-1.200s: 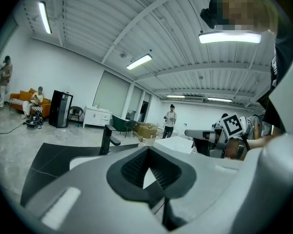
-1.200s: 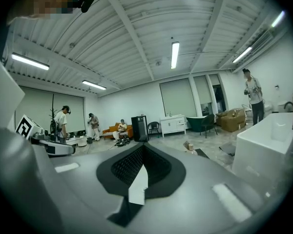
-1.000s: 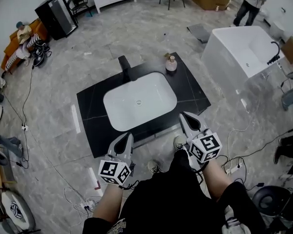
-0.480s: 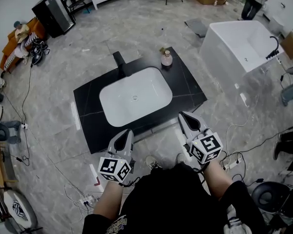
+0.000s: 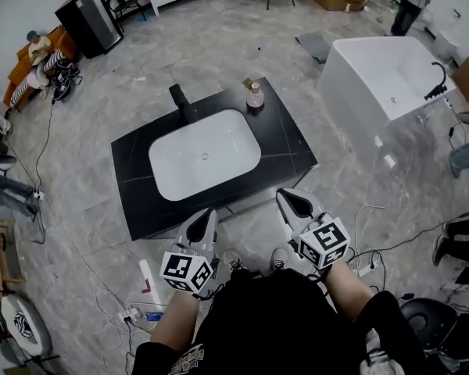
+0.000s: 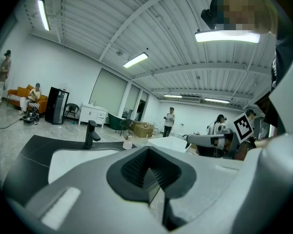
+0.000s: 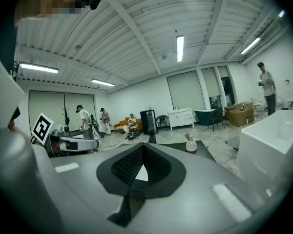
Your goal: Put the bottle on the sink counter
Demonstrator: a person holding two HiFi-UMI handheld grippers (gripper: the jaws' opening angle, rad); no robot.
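A small pinkish bottle (image 5: pixel 255 96) with a brown top stands upright on the far right corner of the black sink counter (image 5: pixel 289 151), beside the white basin (image 5: pixel 204 159) and the black faucet (image 5: pixel 178 100). My left gripper (image 5: pixel 205 217) and right gripper (image 5: pixel 295 202) hang over the floor in front of the counter's near edge, well short of the bottle. Both are shut and hold nothing. The left gripper view shows the bottle (image 6: pixel 128 142) far off past the shut left gripper (image 6: pixel 149 172). In the right gripper view, the bottle (image 7: pixel 190 144) stands beyond the shut right gripper (image 7: pixel 141 167).
A white bathtub (image 5: pixel 391 76) stands right of the counter. Cables and a power strip (image 5: pixel 141 315) lie on the floor near my feet. A black cabinet (image 5: pixel 90 22) and seated people (image 5: pixel 39 53) are at far left; a person (image 5: pixel 410 2) stands at far right.
The counter with the bottle has slid up and left in the head view and looks farther off. Both grippers have drawn back from the counter's near edge and stay shut.
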